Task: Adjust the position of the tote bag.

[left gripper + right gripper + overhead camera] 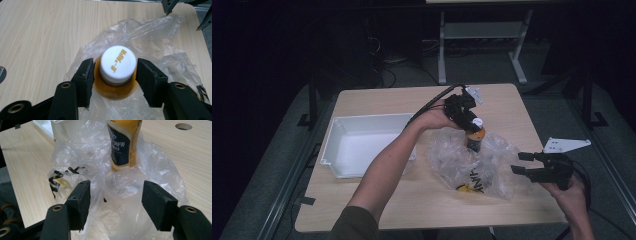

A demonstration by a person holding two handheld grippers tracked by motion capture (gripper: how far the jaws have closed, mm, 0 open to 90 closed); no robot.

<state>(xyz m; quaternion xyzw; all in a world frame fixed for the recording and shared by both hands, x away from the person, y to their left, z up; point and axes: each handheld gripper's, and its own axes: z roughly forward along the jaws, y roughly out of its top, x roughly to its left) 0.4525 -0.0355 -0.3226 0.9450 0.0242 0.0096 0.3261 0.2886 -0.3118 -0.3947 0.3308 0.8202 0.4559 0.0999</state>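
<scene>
My left gripper (112,75) reaches down over the bottle (475,134), one pad on each side of its neck just under the white cap (118,63). The pads look about to touch the orange shoulder, but I cannot tell whether they press yet. The bottle stands upright on the worktop (377,102) in the mouth of the crumpled clear plastic bag (477,172), to the right of the white tray (357,142).

My right gripper (116,195) is released, its jaws wide, hovering low at the bag's near edge with film between them but not pinched.

I judge the bottle full, so fairly heavy for its size, with stiff walls and a smooth, slippery label. The ledge under the cap is the safest hold; it stops the bottle sliding down. The bag is thin, limp and clingy, so I would pinch a fold of its rim to keep it down as the bottle lifts.
</scene>
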